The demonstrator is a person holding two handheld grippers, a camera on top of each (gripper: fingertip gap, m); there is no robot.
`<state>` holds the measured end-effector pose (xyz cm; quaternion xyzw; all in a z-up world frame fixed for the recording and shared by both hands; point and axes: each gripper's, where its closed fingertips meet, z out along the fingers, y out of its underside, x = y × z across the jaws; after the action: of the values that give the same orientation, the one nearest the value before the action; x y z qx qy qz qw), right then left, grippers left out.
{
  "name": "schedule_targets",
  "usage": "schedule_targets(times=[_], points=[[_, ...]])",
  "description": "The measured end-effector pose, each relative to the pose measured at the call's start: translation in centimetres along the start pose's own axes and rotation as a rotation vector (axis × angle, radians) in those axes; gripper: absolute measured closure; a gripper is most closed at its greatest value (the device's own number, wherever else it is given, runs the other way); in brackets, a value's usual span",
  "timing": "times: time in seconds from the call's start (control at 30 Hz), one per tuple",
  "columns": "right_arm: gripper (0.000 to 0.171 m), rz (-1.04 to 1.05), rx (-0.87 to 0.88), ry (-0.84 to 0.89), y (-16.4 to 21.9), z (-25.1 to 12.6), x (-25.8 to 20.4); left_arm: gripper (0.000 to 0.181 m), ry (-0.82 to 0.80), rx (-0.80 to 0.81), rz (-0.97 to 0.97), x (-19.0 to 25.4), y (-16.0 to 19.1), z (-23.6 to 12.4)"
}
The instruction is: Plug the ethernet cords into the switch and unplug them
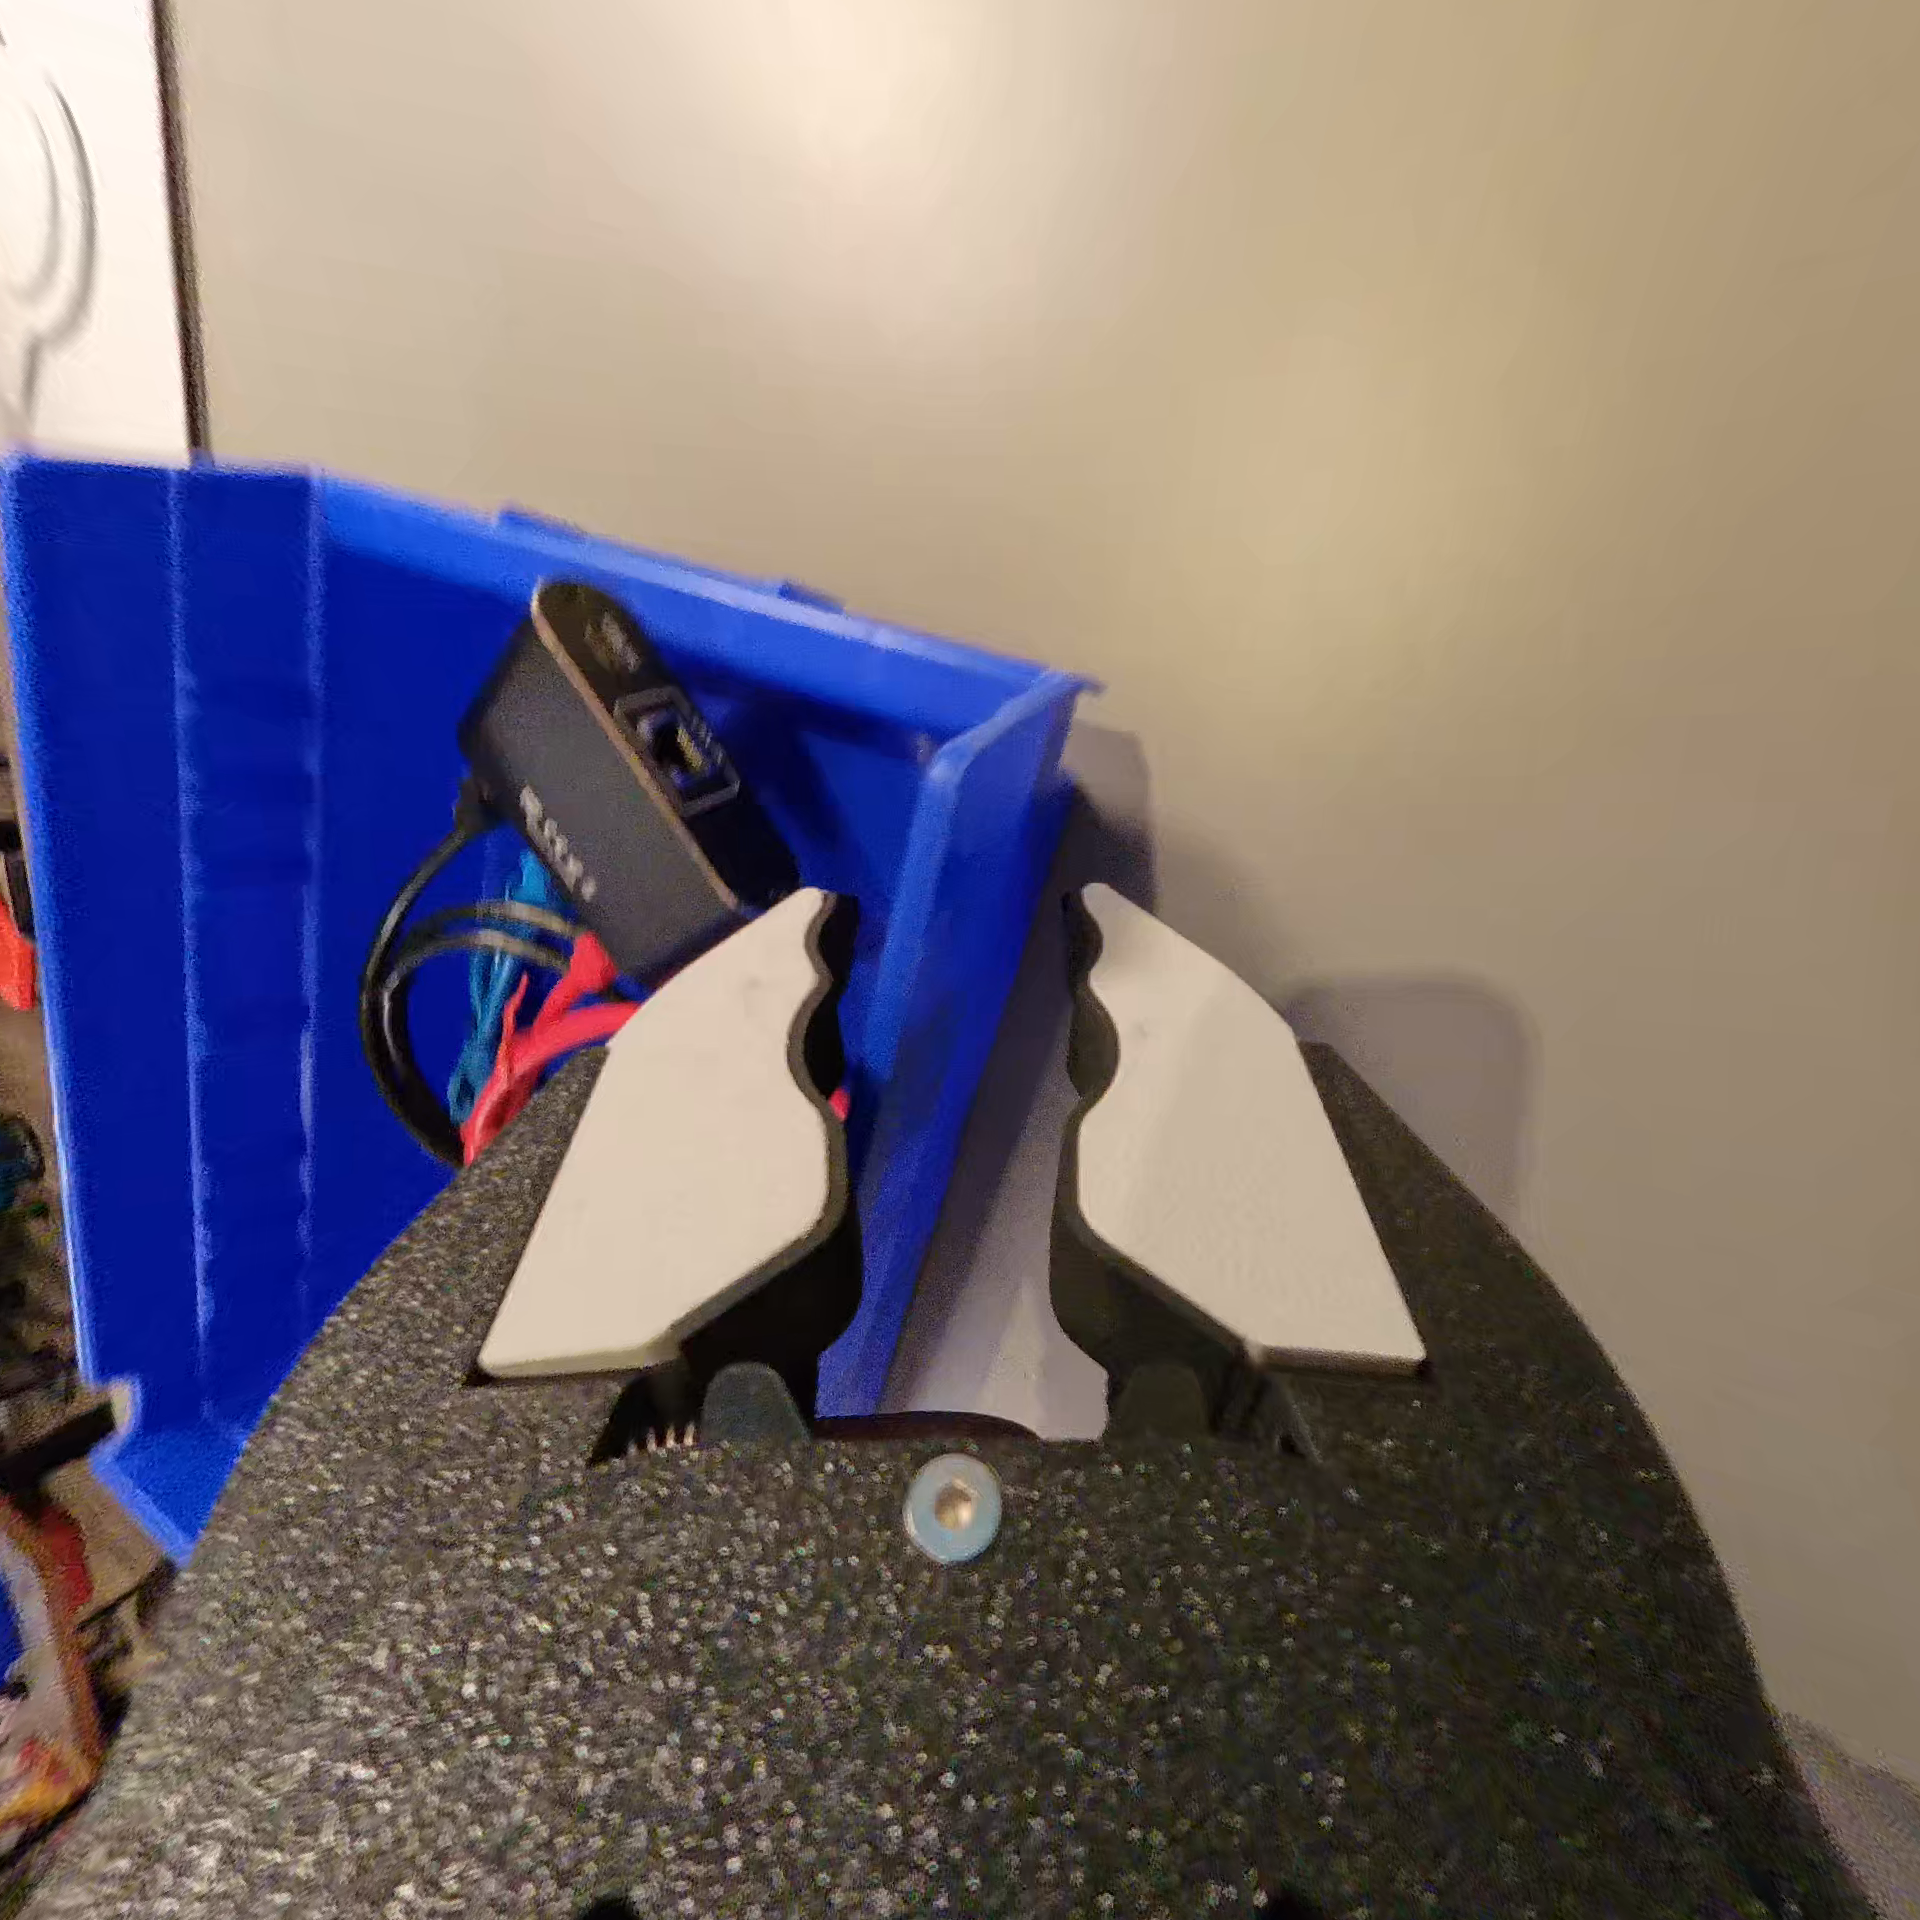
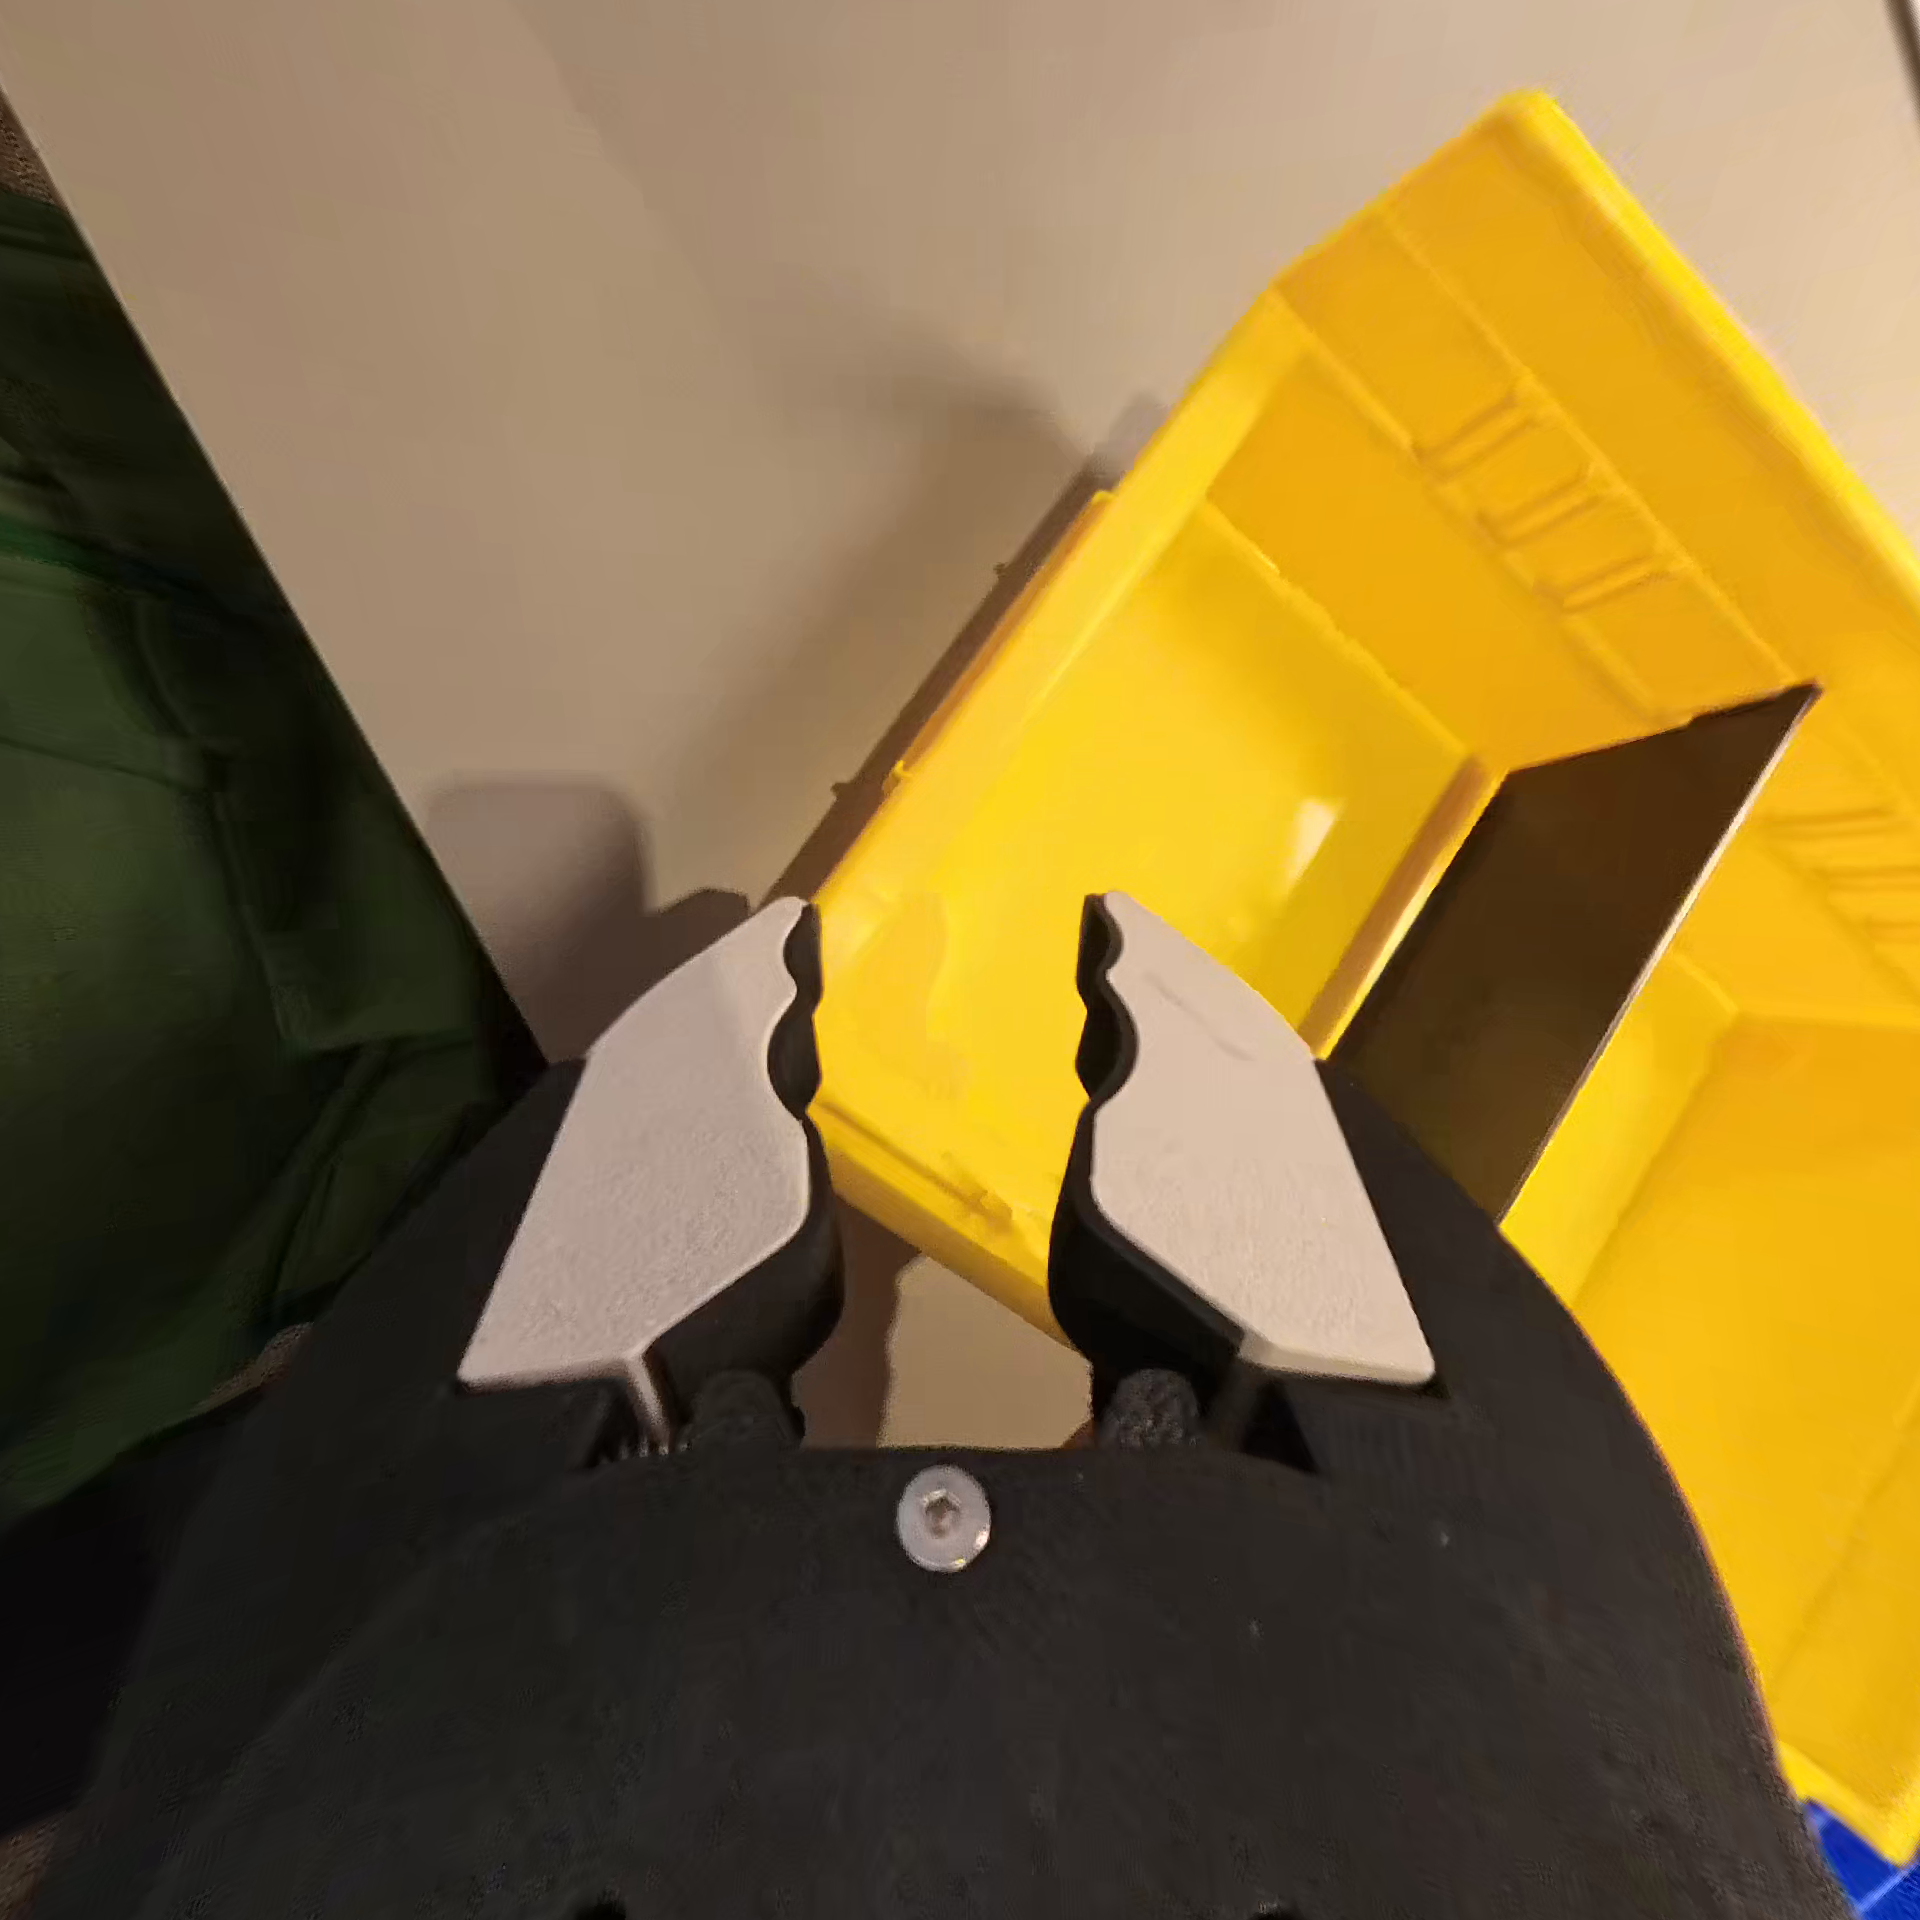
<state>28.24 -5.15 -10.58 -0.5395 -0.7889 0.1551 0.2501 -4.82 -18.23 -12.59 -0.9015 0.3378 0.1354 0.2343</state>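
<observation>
A dark grey switch (image 1: 582,790) leans upright inside a blue bin (image 1: 249,831), its one visible ethernet port (image 1: 681,748) empty and facing me. Red (image 1: 561,1029), light blue (image 1: 499,997) and black (image 1: 390,987) cords lie coiled under it in the bin. My left gripper (image 1: 956,904) is open and empty, over the bin's right wall, which runs between the fingers. The left finger (image 1: 707,1122) is just below the switch. My right gripper (image 2: 948,914) is open and empty over the near corner of a yellow bin (image 2: 1195,727). No cord or switch shows in the right wrist view.
The yellow bin holds a dark divider plate (image 2: 1590,935). Both bins stand on a beige surface (image 2: 520,416). Green fabric (image 2: 156,831) lies along its left edge. A blue corner (image 2: 1860,1860) shows at the bottom right. Blurred clutter (image 1: 42,1558) sits left of the blue bin.
</observation>
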Motion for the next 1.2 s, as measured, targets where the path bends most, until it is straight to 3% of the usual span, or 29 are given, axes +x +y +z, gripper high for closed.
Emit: schedule_targets(times=[0.03, 0.13, 0.27, 0.33, 0.47, 0.53, 0.6, 0.67, 0.73, 0.83, 0.97, 1.2], points=[[0.122, 0.007, -0.005, -0.008, 0.5, -0.3, 0.0, 0.142, 0.002, -0.029, -0.003, 0.3, 1.3, -0.3], [0.115, 0.006, -0.043, -0.017, 2.8, -1.3, 0.2, 0.140, 0.056, -0.077, -0.031, 1.8, 5.1, -1.4], [0.111, 0.015, -0.126, 0.017, 6.3, -3.4, 1.4, 0.108, 0.076, -0.109, -0.059, 3.6, 9.3, -4.4], [0.111, 0.044, -0.104, 0.047, 6.5, -4.7, 2.0, 0.103, 0.075, -0.109, -0.091, 4.6, 10.2, -6.4], [0.112, 0.105, 0.012, 0.111, 4.2, -6.1, 2.1, 0.106, 0.144, -0.028, -0.179, 7.8, 9.0, -11.1], [0.112, 0.177, 0.090, 0.147, 2.1, -5.3, 2.0, 0.107, 0.030, 0.053, -0.235, 6.9, 7.0, -12.9], [0.110, 0.260, 0.168, 0.189, -0.3, -3.8, 1.6, 0.109, -0.079, 0.241, -0.374, 5.4, 2.4, -13.8], [0.107, 0.333, 0.245, 0.239, -2.8, -1.9, 1.1, 0.107, -0.123, 0.484, -0.575, 3.9, -3.1, -13.4], [0.098, 0.395, 0.311, 0.297, -4.7, 0.0, 1.0, 0.098, -0.206, 0.649, -0.772, 1.7, -6.5, -11.3], [0.086, 0.479, 0.314, 0.438, -5.0, 2.3, 2.6, 0.078, -0.274, 0.636, -0.981, -0.6, -8.3, -5.4], [0.088, 0.530, 0.291, 0.521, -4.7, 3.9, 4.0, 0.066, -0.334, 0.654, -1.215, -3.4, -8.3, -0.8], [0.123, 0.490, 0.239, 0.619, -2.7, 4.3, 5.8, 0.124, -0.486, 0.522, -1.182, -4.2, -4.3, 0.0]])
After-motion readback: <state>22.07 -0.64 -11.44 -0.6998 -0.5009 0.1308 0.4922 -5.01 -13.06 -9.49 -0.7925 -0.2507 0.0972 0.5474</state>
